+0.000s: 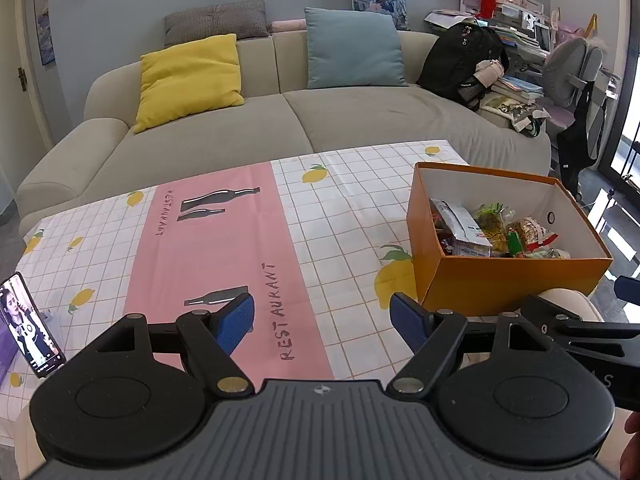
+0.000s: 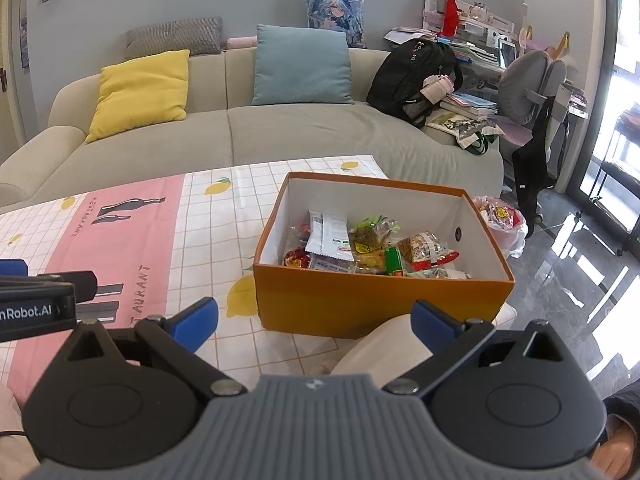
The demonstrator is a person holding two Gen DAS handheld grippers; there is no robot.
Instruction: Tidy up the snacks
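The snack packets [image 2: 360, 246] lie piled inside the orange box [image 2: 376, 300] on the counter [image 1: 340, 216]; left of the box, the left hand-held gripper [image 1: 322, 318] hangs wide open, empty. Just before the box, the right hand-held gripper [image 2: 314, 320] gapes empty too.

The orange box [image 1: 500, 280] shows snack packets [image 2: 372, 248] piled over one another, the lower ones covered and their print too small to read. The phone [image 1: 30, 328] is cut off by the left edge of the left wrist view, its stand hidden. In the right wrist view a plastic bag [image 2: 502, 220] sits partly hidden behind the box's far corner, contents unclear.
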